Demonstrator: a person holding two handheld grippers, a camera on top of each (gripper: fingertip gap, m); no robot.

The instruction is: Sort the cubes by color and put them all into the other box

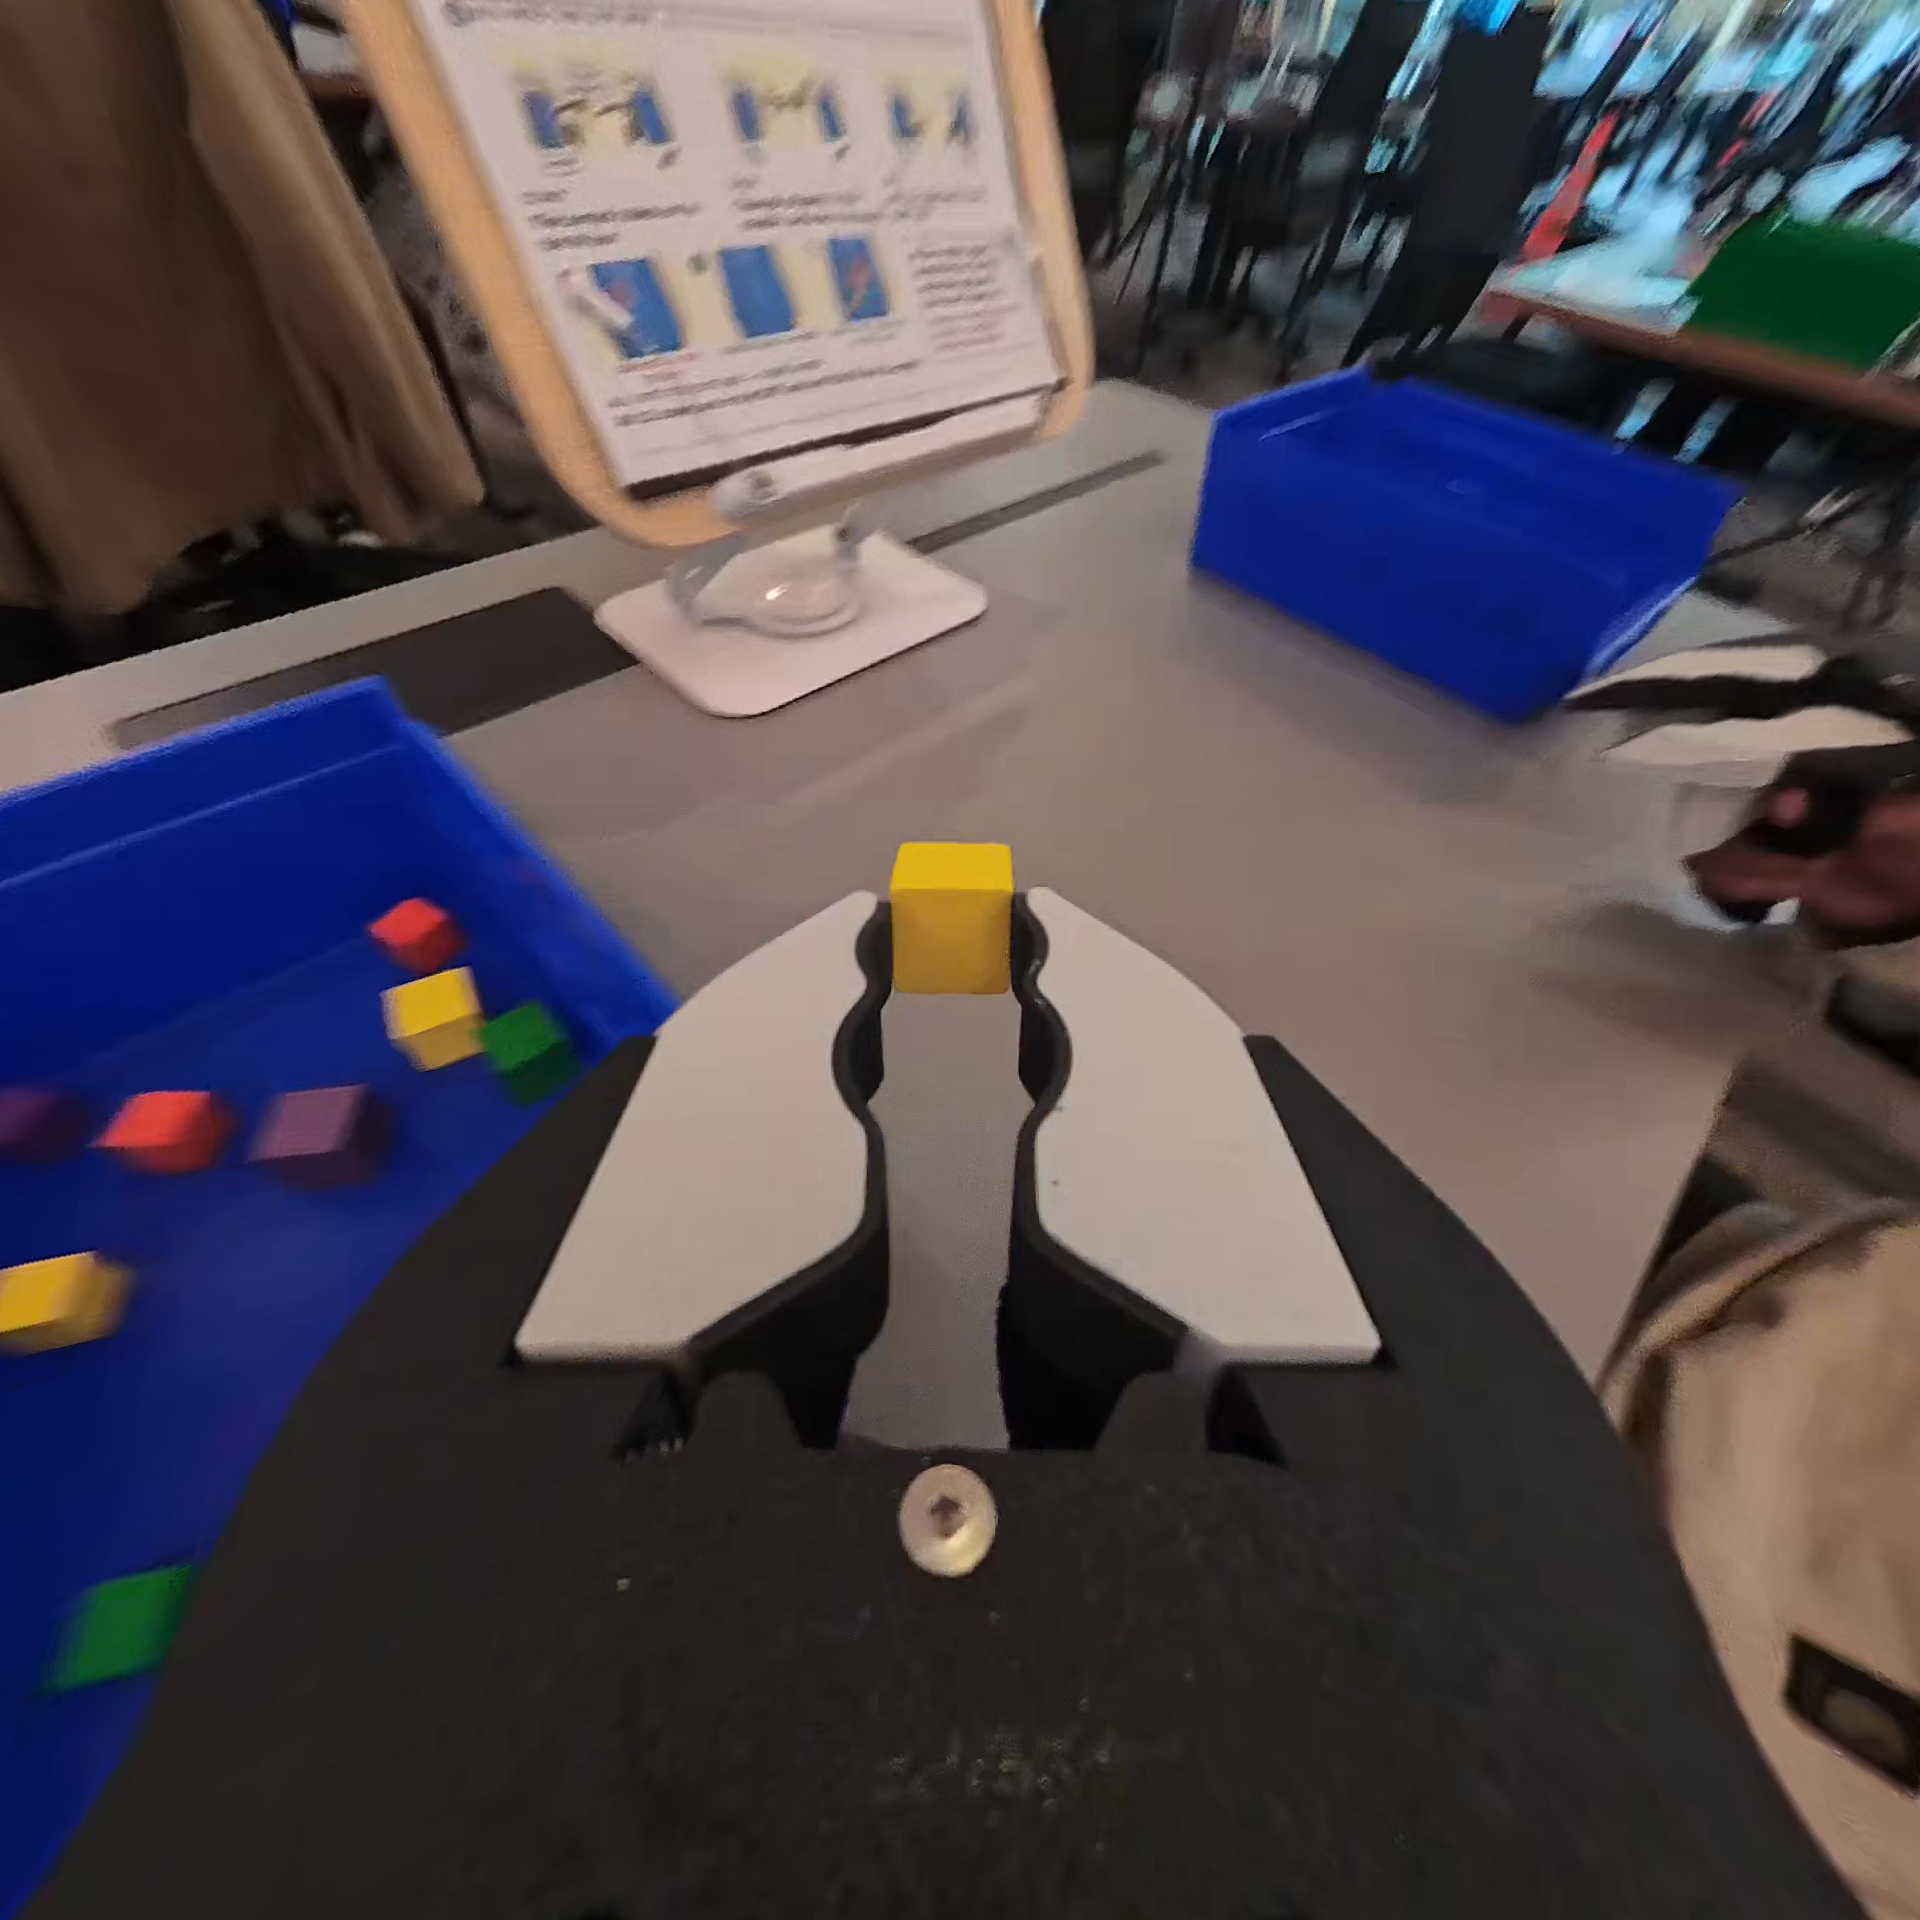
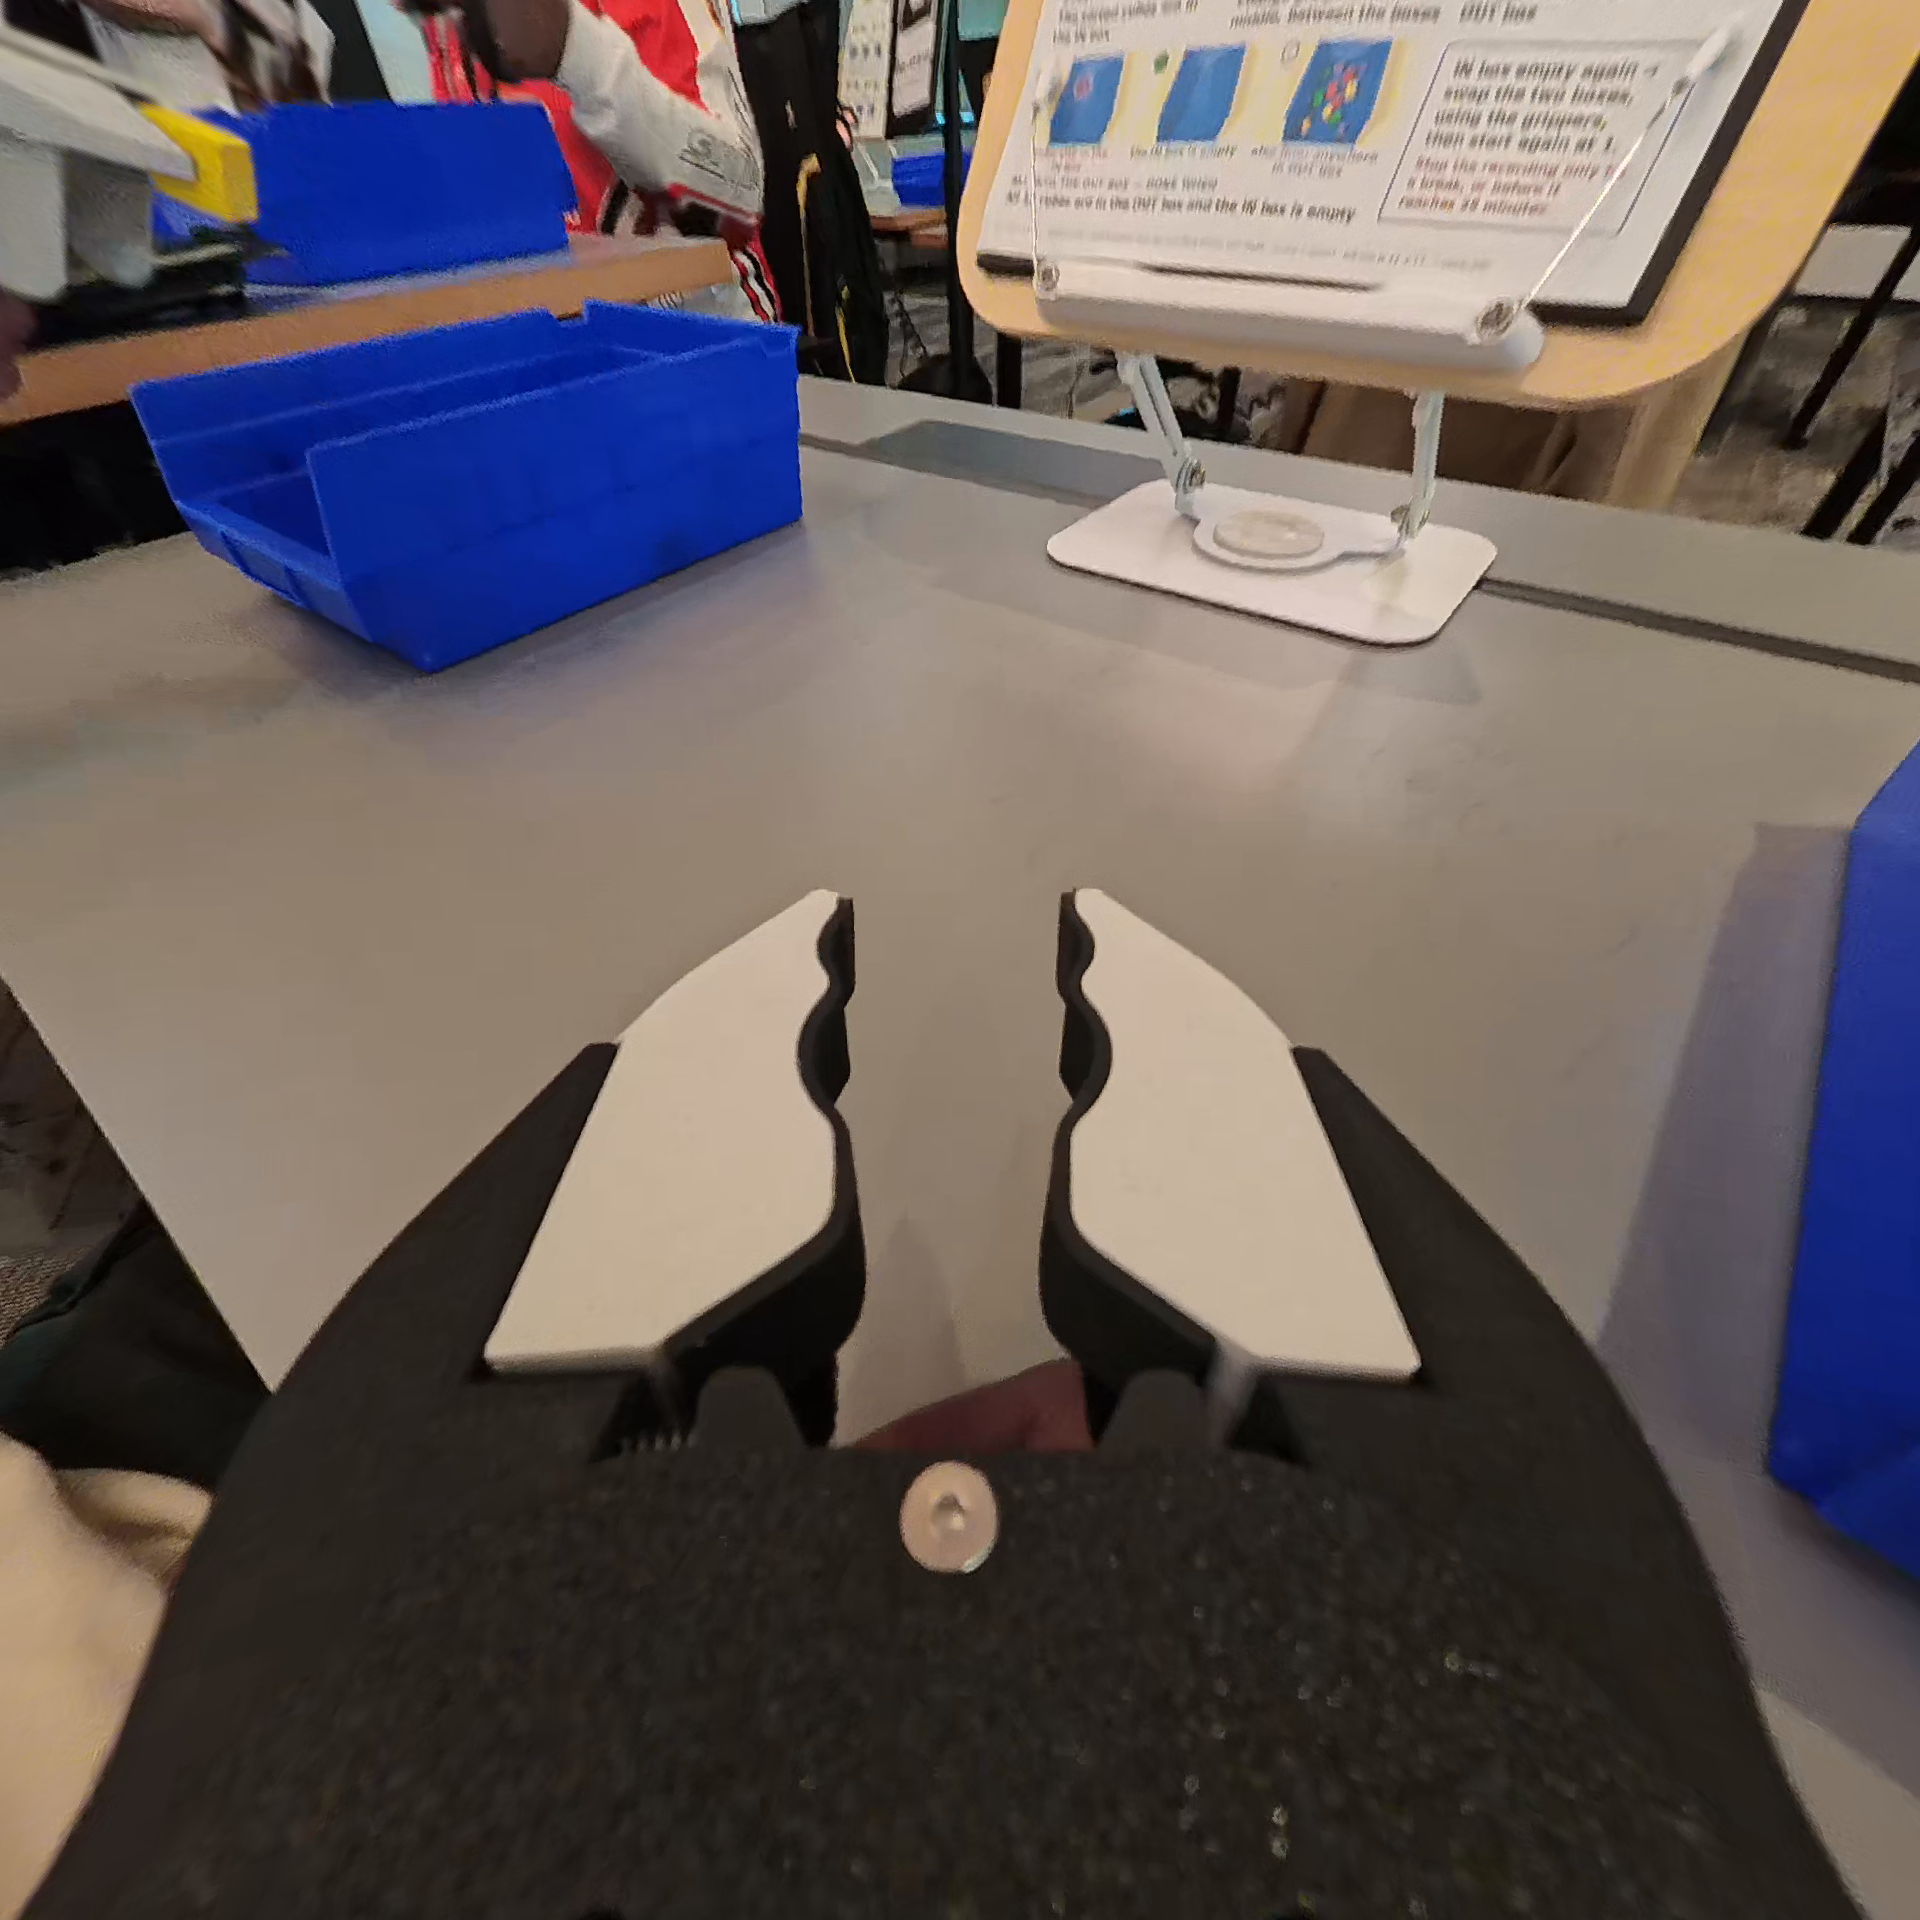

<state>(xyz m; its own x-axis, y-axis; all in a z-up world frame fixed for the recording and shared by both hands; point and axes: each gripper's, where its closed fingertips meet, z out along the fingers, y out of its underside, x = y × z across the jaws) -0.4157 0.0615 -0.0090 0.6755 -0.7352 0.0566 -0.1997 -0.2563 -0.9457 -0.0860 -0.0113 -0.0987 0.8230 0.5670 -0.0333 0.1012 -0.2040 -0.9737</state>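
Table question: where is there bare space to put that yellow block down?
The grey table lies bare between the two blue boxes, in front of the white stand base. The box of cubes is crowded. The left tongs hold the yellow cube.

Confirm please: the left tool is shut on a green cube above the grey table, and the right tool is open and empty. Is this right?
Not quite. In the left wrist view the left tool is shut on a yellow cube, not green. The right tool is open and empty.

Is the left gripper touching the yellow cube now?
Touching. In the left wrist view, the left gripper has both jaws pressed against the yellow cube, no gap visible.
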